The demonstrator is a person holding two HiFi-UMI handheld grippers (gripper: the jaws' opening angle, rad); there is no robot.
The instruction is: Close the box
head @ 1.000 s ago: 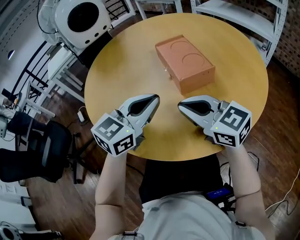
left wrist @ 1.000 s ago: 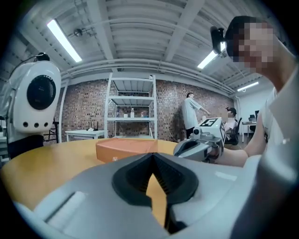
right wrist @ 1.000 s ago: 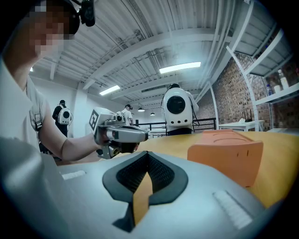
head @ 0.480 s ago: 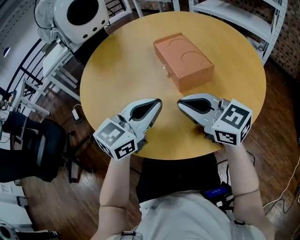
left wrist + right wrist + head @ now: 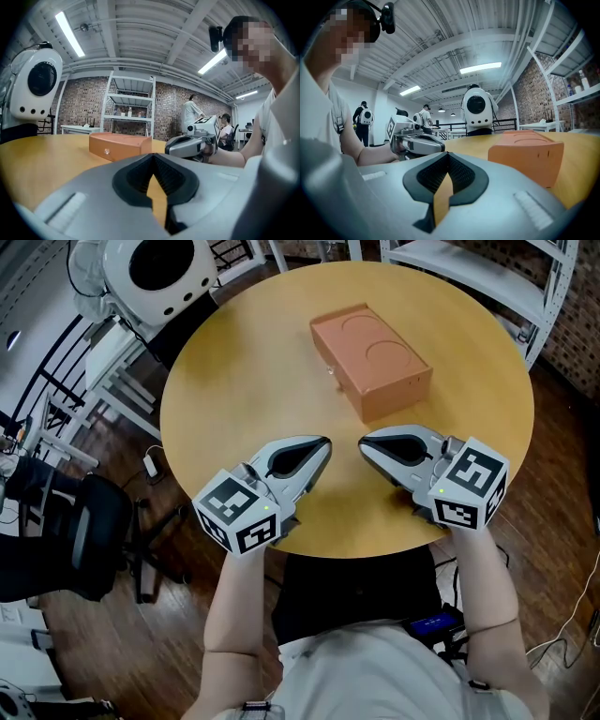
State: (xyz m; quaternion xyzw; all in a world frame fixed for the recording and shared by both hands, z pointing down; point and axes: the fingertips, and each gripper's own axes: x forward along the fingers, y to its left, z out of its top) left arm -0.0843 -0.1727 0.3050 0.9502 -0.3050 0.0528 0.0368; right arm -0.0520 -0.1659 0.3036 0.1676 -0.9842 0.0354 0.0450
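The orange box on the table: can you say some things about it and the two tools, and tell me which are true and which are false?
1. The orange box lies on the round table. True.
2. The left tool is gripping the box. False: its jaws are shut on nothing, and it is well apart from the box, near the table's front edge.
3. The box's lid stands wide open. False: the lid lies flat and the box looks closed.
4. The right tool has its jaws together, with nothing between them. True.

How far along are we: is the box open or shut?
Shut. The box sits with its top flat and flush, no gap, in all views.
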